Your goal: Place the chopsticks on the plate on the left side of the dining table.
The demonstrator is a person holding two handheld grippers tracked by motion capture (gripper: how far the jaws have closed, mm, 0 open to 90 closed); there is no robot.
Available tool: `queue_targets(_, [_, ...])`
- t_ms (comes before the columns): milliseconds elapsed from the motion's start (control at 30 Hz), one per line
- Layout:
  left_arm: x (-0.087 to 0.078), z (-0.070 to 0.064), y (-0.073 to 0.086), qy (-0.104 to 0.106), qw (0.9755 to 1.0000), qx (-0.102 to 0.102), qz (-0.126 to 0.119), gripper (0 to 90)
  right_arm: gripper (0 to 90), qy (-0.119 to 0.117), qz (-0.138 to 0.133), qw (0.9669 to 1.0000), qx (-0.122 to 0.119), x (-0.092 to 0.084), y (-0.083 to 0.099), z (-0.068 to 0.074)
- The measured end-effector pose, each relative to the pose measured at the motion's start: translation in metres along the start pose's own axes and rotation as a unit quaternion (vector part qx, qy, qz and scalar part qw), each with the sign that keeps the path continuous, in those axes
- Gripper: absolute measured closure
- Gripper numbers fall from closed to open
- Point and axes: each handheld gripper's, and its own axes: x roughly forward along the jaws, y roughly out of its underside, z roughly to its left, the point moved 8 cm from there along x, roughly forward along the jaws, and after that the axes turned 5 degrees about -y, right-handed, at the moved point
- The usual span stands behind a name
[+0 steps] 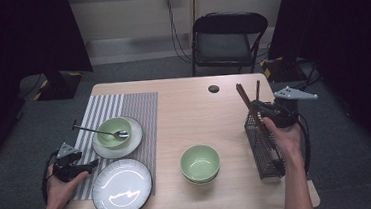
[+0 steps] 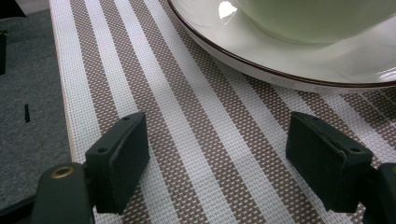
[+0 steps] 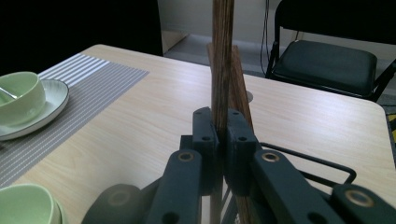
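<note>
1. Overhead, a wooden table (image 1: 184,109) carries a place setting on its left side and a wire basket (image 1: 263,146) along its right edge
2. At the right edge, the right gripper (image 1: 259,109) is clamped on a brown wooden chopstick (image 3: 221,60); in the right gripper view the two black jaws press together on the stick, which stands upright between them
3. Just behind the held stick, more chopsticks (image 1: 245,100) lean out of the far end of the basket
4. The person's right hand (image 1: 285,139) grasps that gripper from the near side, directly over the basket
5. Near the front left corner, the left gripper (image 1: 78,168) hovers low over a striped placemat (image 2: 196,140); its jaws stand wide apart with nothing between them
6. The placemat runs along the left part of the table from the far edge toward the near edge
7. On the mat's middle lies a white plate (image 1: 133,141) holding a green bowl (image 1: 110,126) with a metal spoon (image 1: 98,131) resting in it
8. At the near edge, a second white plate (image 1: 121,187) sits empty, partly on the mat
9. Between that plate and the basket, toward the near edge, stand stacked green bowls (image 1: 200,162)
</note>
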Motion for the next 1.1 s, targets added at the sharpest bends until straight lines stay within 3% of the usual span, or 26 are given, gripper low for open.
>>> queue_targets(633, [0.000, -0.001, -0.001, 0.001, 0.9999, 0.008, 0.008, 17.7, 85.4, -0.014, -0.057, 0.9981, -0.019, -0.009, -0.025, 0.003])
queue_targets(867, [-0.007, 0.000, -0.001, 0.004, 0.9998, -0.019, 0.004, 21.6, 85.5, -0.012, -0.069, 0.9972, -0.027, -0.014, -0.038, 0.006])
queue_targets(933, [-0.010, 0.001, -0.003, 0.002, 0.9998, -0.021, -0.001, 21.6, 85.5, -0.011, -0.069, 0.9970, -0.033, -0.015, -0.042, 0.008])
queue_targets(1100, [-0.022, -0.005, -0.010, 0.021, 0.9995, -0.021, -0.012, 20.6, 85.5, -0.003, -0.073, 0.9965, -0.040, -0.015, -0.047, 0.012])
